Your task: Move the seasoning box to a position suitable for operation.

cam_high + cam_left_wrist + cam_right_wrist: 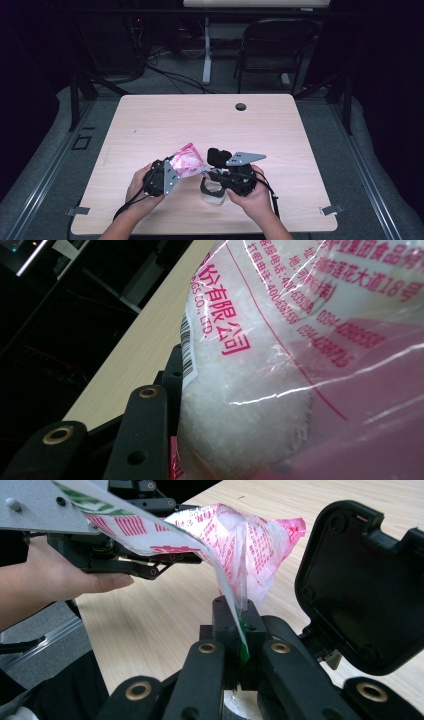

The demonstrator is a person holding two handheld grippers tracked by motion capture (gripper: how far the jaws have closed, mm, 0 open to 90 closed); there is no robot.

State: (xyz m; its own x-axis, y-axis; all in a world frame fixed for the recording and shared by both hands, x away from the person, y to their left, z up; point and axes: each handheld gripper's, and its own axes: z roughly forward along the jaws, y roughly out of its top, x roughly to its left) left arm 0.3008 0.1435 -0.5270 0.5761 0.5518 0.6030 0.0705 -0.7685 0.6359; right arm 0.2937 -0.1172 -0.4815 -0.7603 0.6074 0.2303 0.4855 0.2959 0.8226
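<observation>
A pink-and-white printed plastic bag [186,161] of white granules hangs above the table's front middle, stretched between both grippers. My left gripper [175,169] is shut on the bag's left side; in the left gripper view the bag [280,365] presses against the one jaw that shows, and the other is hidden. My right gripper [241,617] is shut on a thin edge of the bag [240,535]. Under the right gripper stands a clear jar [214,194]. Its black flip lid [218,156] [360,590] is open and upright.
The light wood table [200,125] has a cable hole [241,106] near its far edge. Behind it stand a black folding chair [277,45] and a white desk leg [206,50], with cables on the floor.
</observation>
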